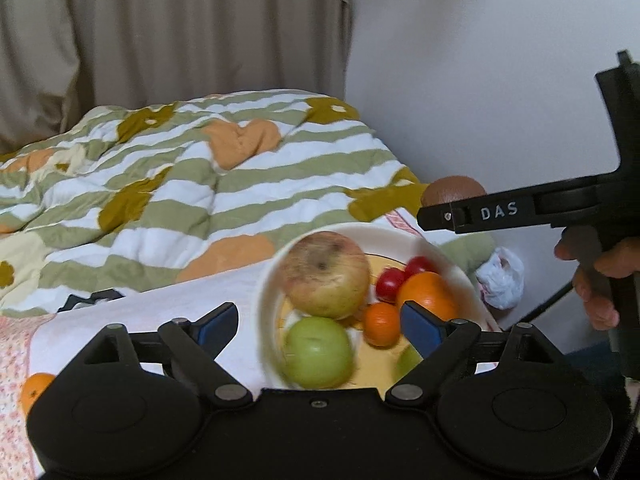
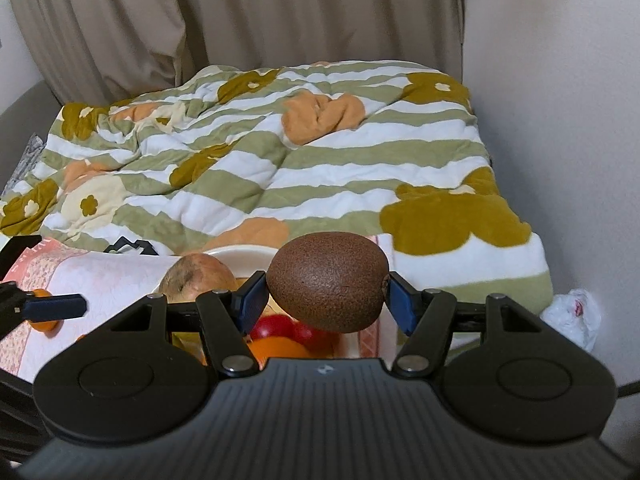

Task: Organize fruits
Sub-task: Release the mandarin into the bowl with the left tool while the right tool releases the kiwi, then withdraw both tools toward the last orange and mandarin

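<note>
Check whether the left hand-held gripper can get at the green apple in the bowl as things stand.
Probably yes. The left hand-held gripper is open and empty, and the green apple lies right between its fingers at the bowl's near rim, nothing covering it. The right hand-held gripper holds a kiwi off to the side.

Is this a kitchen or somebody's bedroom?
Most likely a bedroom: a flowered, striped quilt lies rumpled over what looks like a bed, with beige curtains behind it. The plate of fruit sits on a cloth.

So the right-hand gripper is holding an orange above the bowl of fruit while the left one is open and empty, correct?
Not quite: the right gripper holds a brown kiwi, not an orange, as the right wrist view shows. It does hang above the bowl of fruit, and the left gripper is open and empty.
</note>
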Motion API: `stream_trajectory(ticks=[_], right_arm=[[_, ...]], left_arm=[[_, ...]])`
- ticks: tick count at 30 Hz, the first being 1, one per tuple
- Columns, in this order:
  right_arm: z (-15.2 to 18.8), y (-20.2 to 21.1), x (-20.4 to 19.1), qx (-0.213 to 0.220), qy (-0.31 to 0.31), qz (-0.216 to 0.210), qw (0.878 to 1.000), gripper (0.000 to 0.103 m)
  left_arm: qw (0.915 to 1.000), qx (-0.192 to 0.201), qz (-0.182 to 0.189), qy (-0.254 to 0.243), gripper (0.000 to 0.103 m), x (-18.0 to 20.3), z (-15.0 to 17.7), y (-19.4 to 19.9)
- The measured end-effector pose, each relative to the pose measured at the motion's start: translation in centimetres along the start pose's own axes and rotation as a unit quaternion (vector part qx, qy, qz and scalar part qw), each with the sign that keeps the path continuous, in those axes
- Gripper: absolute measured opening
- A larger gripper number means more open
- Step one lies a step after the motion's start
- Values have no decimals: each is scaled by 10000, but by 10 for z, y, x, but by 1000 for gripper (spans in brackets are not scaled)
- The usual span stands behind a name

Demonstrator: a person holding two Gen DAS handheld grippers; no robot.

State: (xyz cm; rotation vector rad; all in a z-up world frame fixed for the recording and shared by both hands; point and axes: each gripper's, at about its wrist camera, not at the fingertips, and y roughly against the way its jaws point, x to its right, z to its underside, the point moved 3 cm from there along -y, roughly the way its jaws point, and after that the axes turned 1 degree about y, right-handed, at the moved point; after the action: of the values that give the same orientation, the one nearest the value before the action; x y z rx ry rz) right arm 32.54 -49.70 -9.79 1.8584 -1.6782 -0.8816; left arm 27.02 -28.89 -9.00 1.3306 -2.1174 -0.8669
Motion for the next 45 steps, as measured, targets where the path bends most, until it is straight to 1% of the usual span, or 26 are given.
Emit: stream_trajectory(ticks=[6, 9, 14, 17, 19, 20, 23, 25, 30, 35, 38, 45], right_arm=[[-2, -30, -8, -178, 117, -92, 9997, 79], [0, -41, -11, -213, 279, -119, 9993, 79], [6, -49, -17, -239, 532, -183, 9981, 79], [10, -52, -20, -313, 689, -130, 9970, 80], [12, -49, -24, -256, 853, -111, 9960, 81], [12, -46, -26, -178, 942, -77, 9954, 82], [11, -36, -31, -42, 1117, 42, 9937, 96], [9, -29, -31, 26, 1139, 47, 9935, 99], [8, -10, -30, 90, 1073, 18, 9942, 100], [8, 17, -31, 210, 933, -73, 9954, 100], [9, 36, -36, 314, 918, -94, 9952, 100], [11, 82, -58, 572, 1018, -281, 9928, 100]], left_arm=[[9996, -65, -164, 205, 91, -18, 7, 5], [9991, -84, -249, 337, 91, -27, 10, 9], [9981, -99, -330, 516, 91, -38, 15, 12], [9978, -110, -414, 514, 91, -41, 18, 14], [9976, -115, -466, 505, 91, -41, 21, 16], [9975, -118, -471, 517, 91, -42, 22, 17], [9971, -101, -491, 571, 91, -42, 25, 22], [9969, -64, -524, 591, 91, -40, 26, 27], [9964, 61, -684, 505, 91, -35, 29, 42], [9947, 306, -784, 595, 91, -33, 32, 67], [9925, 513, -869, 692, 91, -34, 35, 89], [9855, 784, -1225, 876, 91, -42, 53, 138]])
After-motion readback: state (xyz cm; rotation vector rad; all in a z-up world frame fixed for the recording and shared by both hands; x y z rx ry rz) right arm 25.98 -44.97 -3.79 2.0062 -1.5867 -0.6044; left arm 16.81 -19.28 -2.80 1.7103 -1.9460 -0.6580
